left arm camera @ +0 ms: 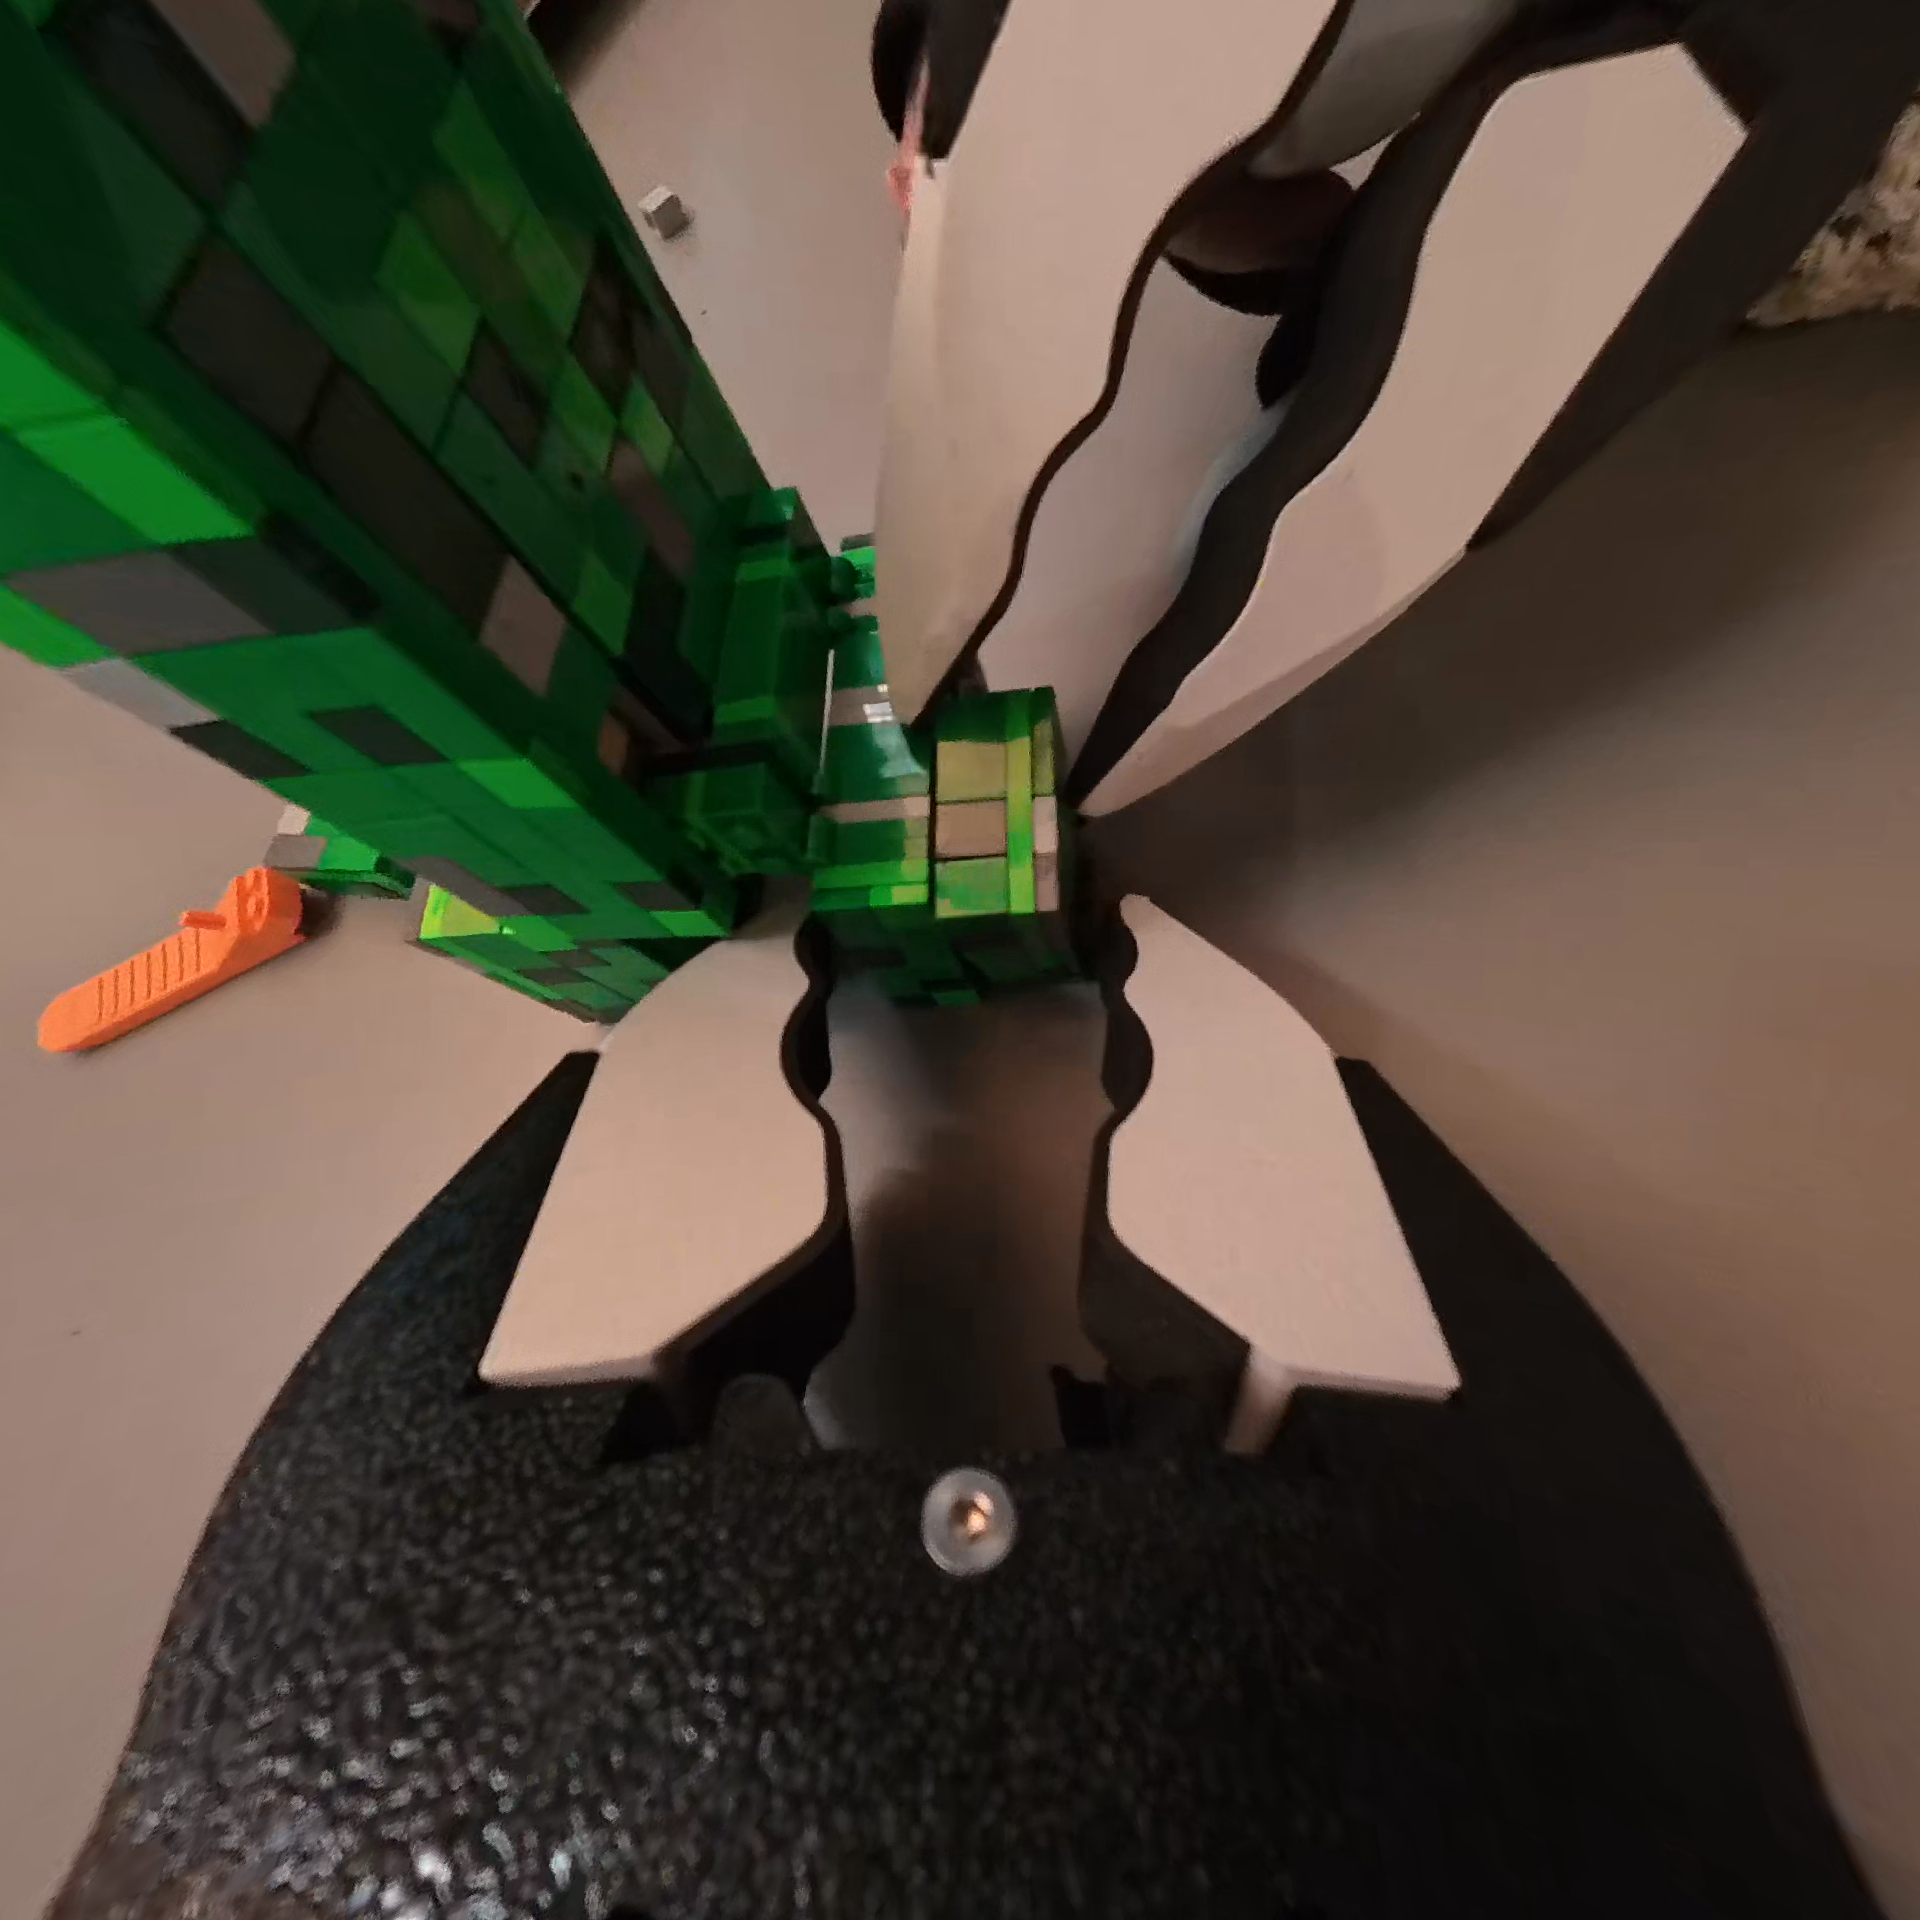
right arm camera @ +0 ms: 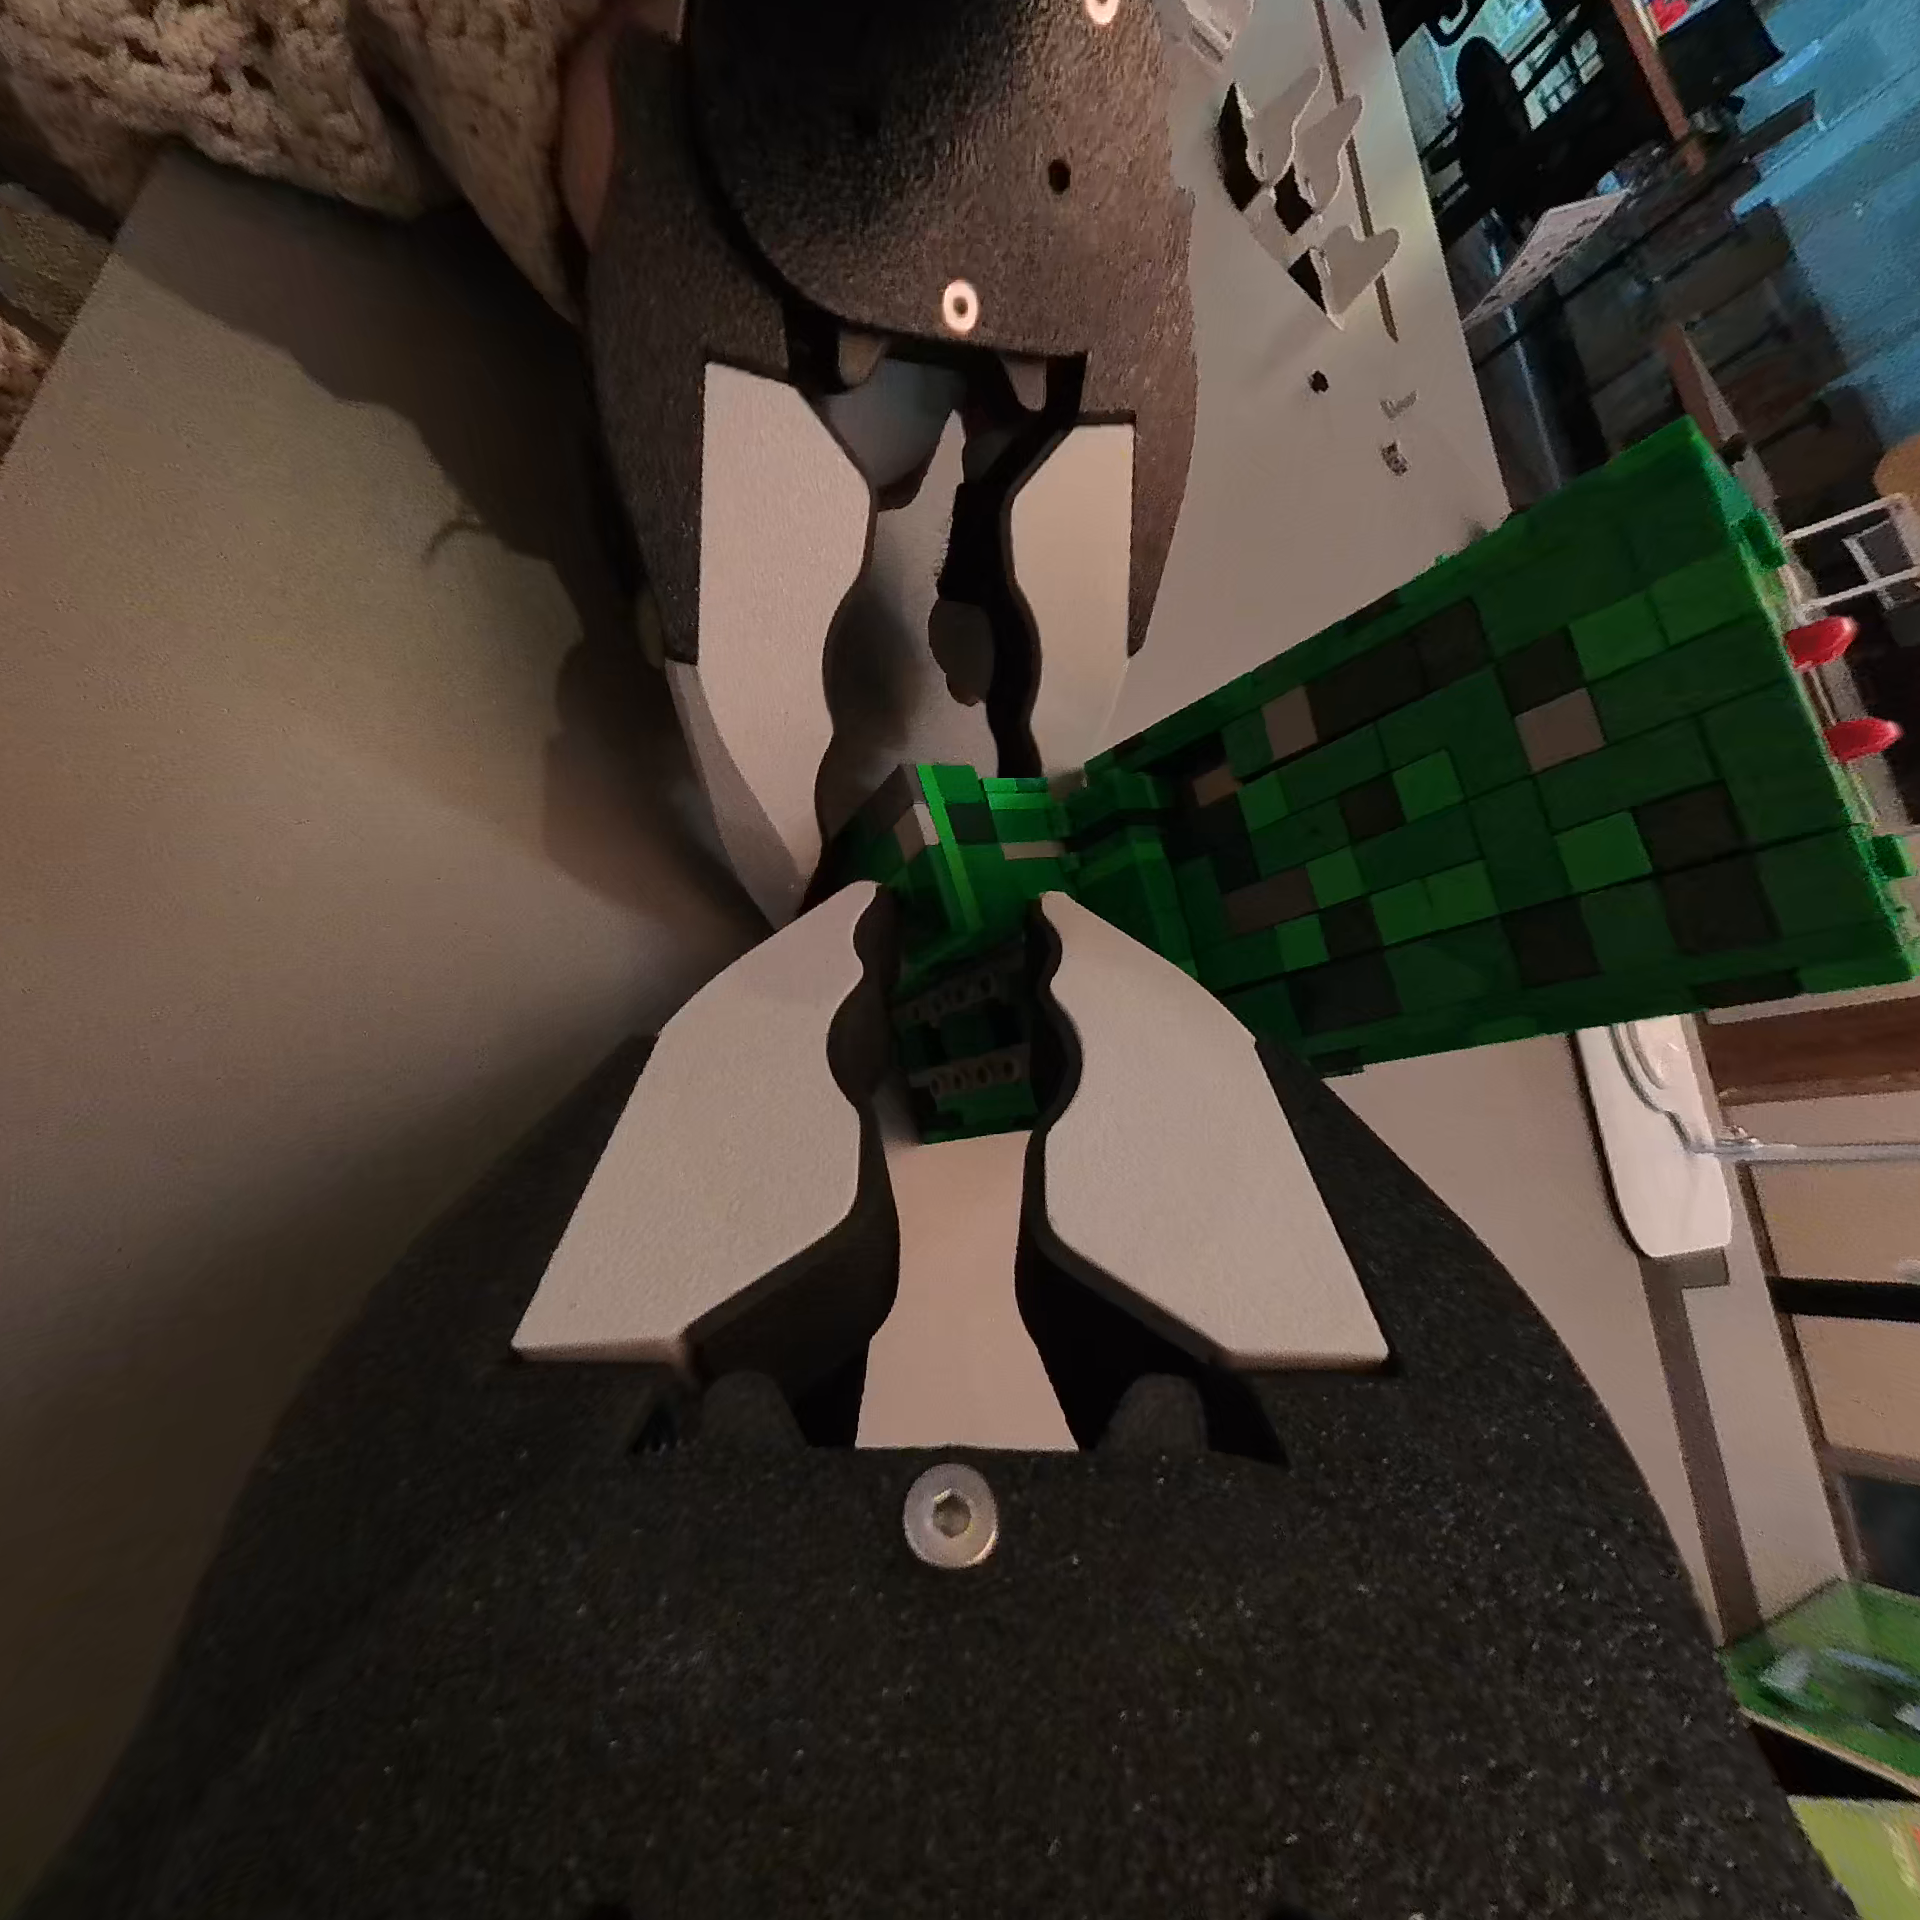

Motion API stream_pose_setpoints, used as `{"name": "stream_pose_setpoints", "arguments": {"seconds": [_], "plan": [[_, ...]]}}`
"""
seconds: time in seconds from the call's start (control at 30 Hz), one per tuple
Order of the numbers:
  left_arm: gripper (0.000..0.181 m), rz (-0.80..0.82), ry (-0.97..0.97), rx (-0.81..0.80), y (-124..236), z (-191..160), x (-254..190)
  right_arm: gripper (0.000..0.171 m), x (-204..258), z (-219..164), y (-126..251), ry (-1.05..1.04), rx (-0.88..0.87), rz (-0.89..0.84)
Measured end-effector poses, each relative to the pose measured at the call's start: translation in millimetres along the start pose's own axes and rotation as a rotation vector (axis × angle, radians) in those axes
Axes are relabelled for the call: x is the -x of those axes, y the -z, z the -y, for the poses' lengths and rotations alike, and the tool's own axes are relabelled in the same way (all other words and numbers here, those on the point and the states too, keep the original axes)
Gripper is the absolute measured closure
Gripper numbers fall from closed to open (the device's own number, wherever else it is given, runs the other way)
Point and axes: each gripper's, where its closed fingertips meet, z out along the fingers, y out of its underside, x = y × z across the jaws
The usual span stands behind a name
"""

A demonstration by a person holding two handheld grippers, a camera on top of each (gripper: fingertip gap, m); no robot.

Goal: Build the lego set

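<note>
A tall green, black and grey brick body (left arm camera: 343, 499) lies on the white table (left arm camera: 1455, 935); in the right wrist view the body (right arm camera: 1507, 831) stretches to the right. A small green and grey block (left arm camera: 987, 852) sits at its near end. My left gripper (left arm camera: 961, 925) has its fingers on both sides of this block and is shut on it. My right gripper (left arm camera: 1003, 753) comes in from above, opposite the left. In the right wrist view, my right gripper (right arm camera: 956, 904) is shut on the same block (right arm camera: 966, 1039), with the left gripper (right arm camera: 925, 821) facing it.
An orange brick separator (left arm camera: 166, 966) lies on the table at left. A small grey piece (left arm camera: 665, 213) lies beyond the body. A white tray (right arm camera: 1662, 1143) and a green box (right arm camera: 1829, 1683) sit at the right table edge. A knitted sleeve (right arm camera: 208, 83) is at top left. Less than 4 cm separates the two grippers' tips. The orange brick separator (left arm camera: 166, 966) sits 15 centimetres or so from the ends of my left fingers.
</note>
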Motion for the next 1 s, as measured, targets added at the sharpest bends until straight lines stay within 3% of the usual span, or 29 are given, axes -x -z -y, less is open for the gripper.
{"name": "stream_pose_setpoints", "arguments": {"seconds": [1.0], "plan": [[0.142,-0.009,0.042,-0.051,7.0,8.5,0.0,0.148,-1.2,-1.5,2.1,-0.011,-0.013,-0.046]]}}
